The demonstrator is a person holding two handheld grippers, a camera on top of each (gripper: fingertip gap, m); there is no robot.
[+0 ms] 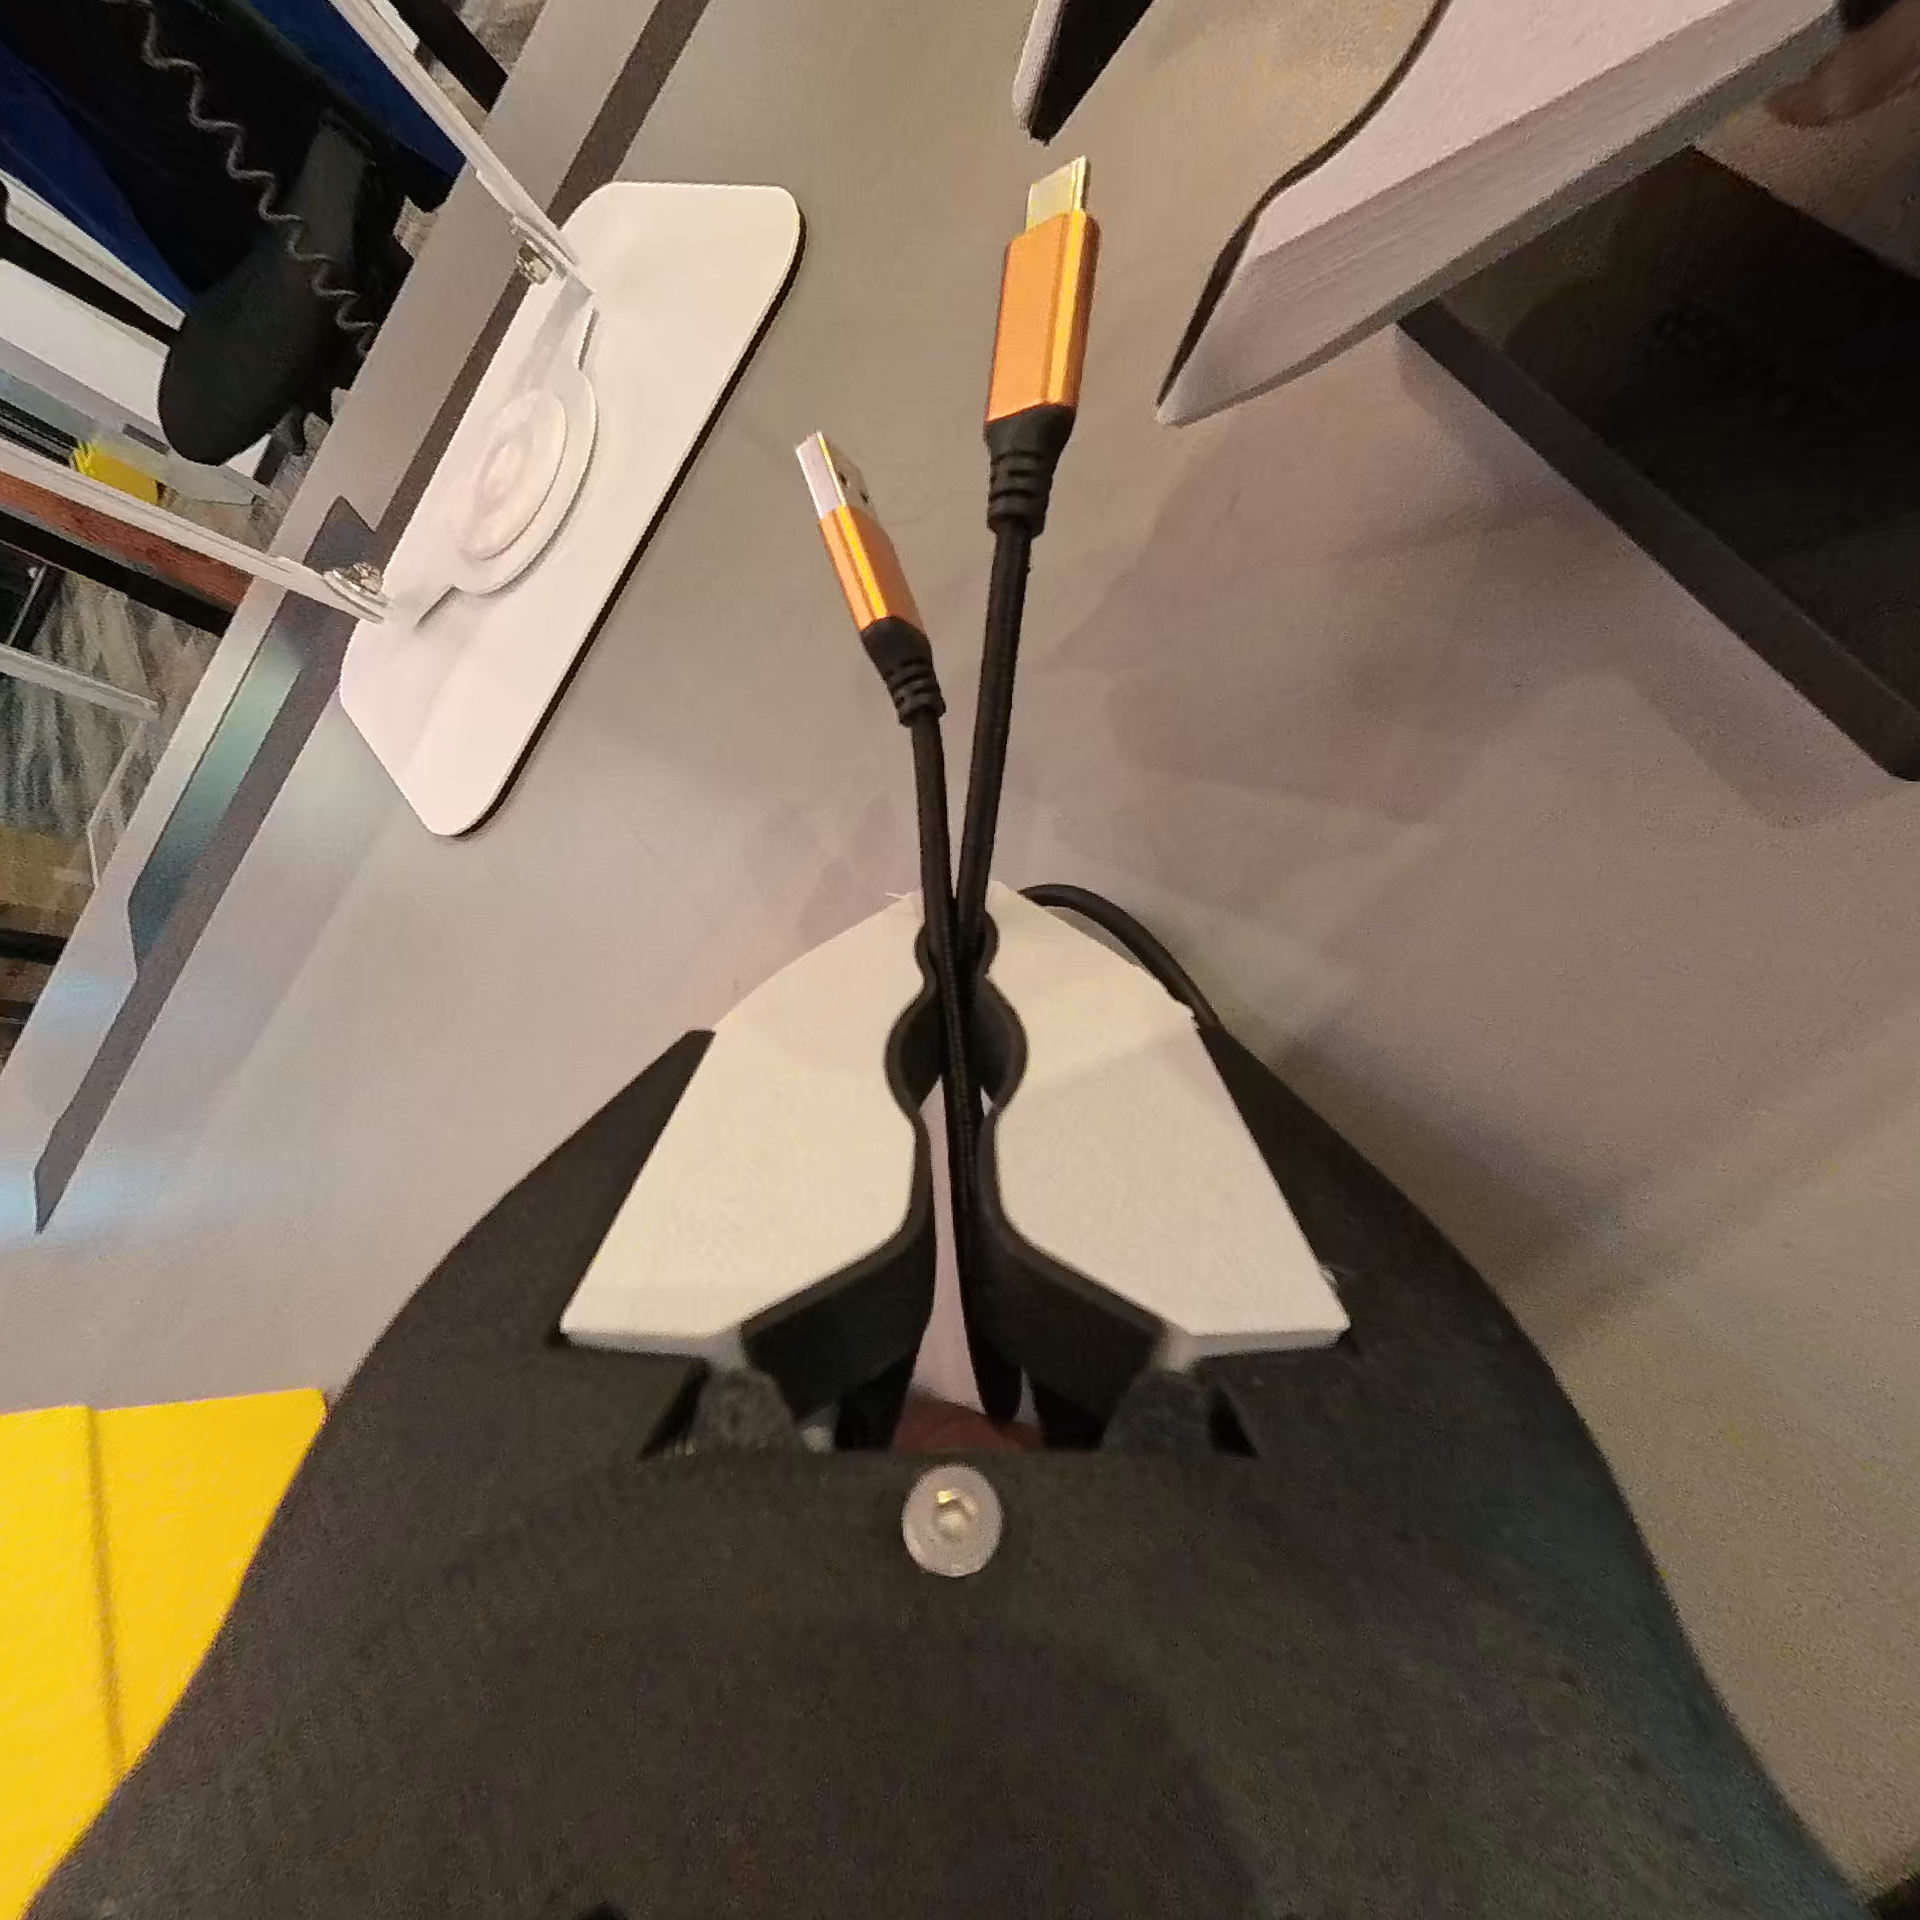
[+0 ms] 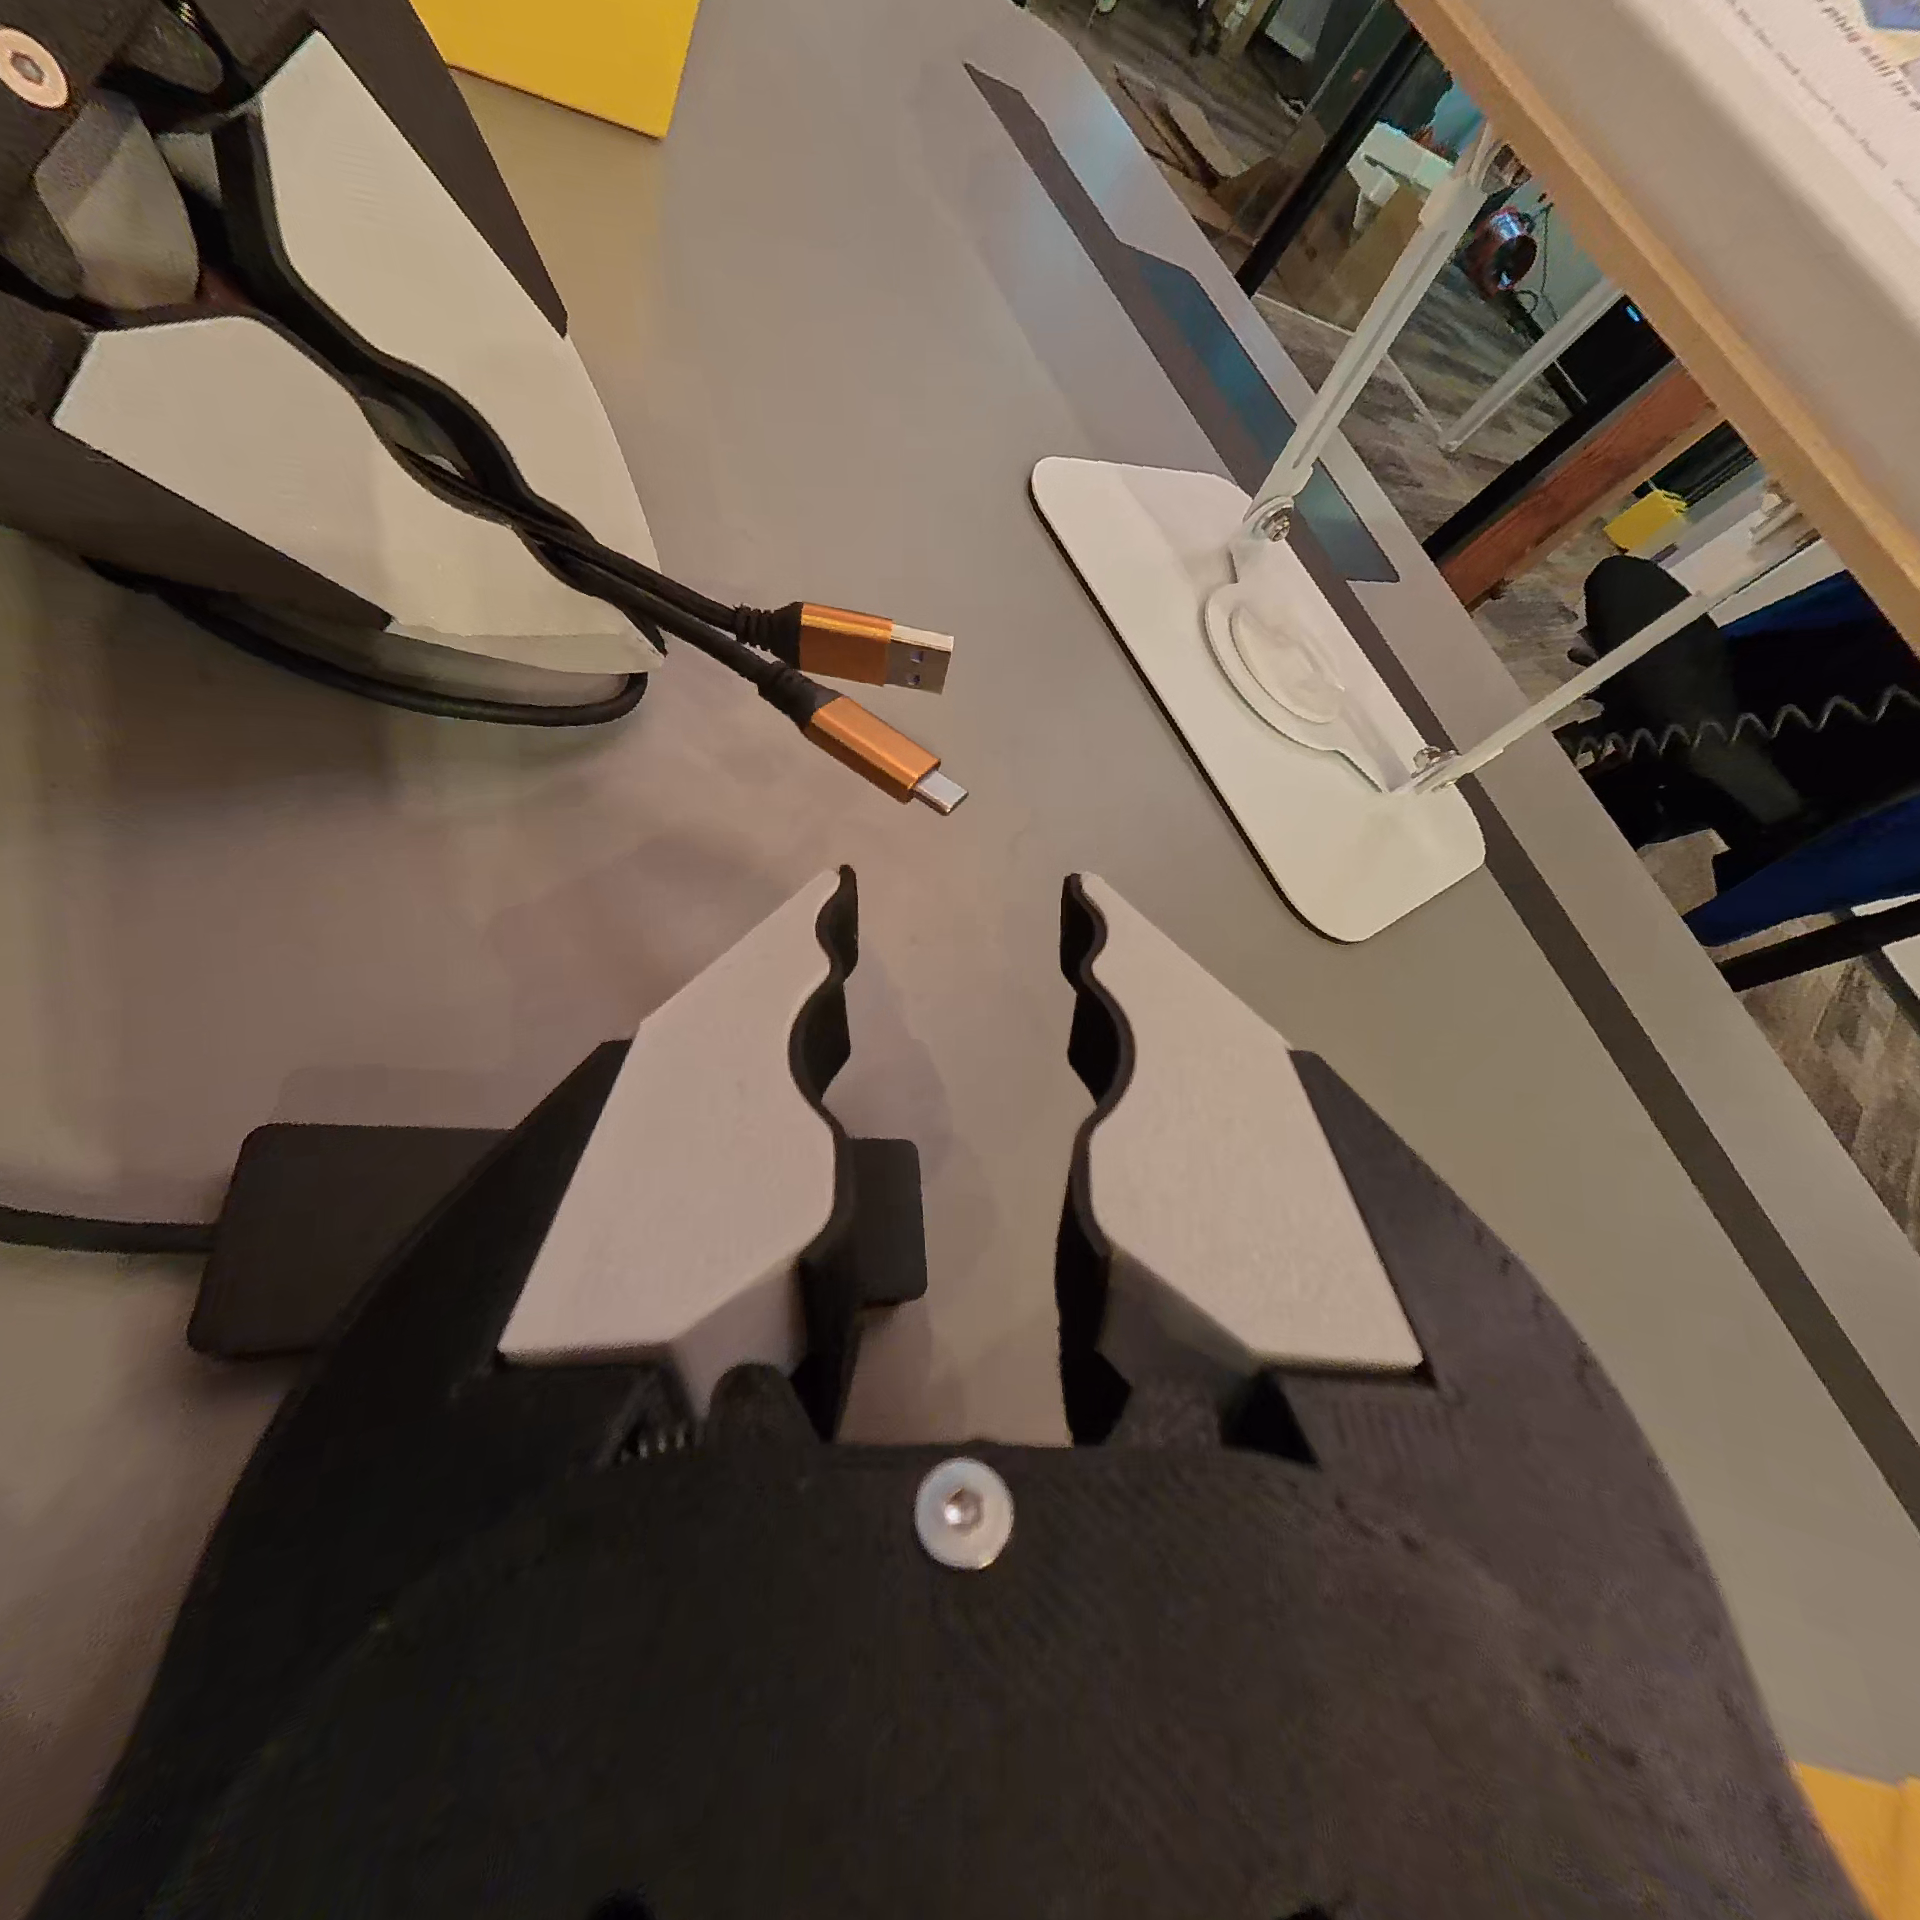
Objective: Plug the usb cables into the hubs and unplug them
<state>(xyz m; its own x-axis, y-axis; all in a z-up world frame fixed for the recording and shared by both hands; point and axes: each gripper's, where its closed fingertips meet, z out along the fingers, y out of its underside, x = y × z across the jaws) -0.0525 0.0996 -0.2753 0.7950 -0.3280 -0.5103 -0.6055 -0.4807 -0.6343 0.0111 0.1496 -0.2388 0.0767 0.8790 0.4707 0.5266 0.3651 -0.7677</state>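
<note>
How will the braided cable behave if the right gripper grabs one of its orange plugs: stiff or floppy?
Probably semi-stiff: past the left gripper both braided cable ends project without drooping. The orange plugs look rigid, possibly slick. The open right gripper would likely flex the cable sideways.

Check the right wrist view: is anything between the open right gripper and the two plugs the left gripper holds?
No. In the right wrist view only bare grey table separates the right gripper from the plugs held by the left gripper.
</note>
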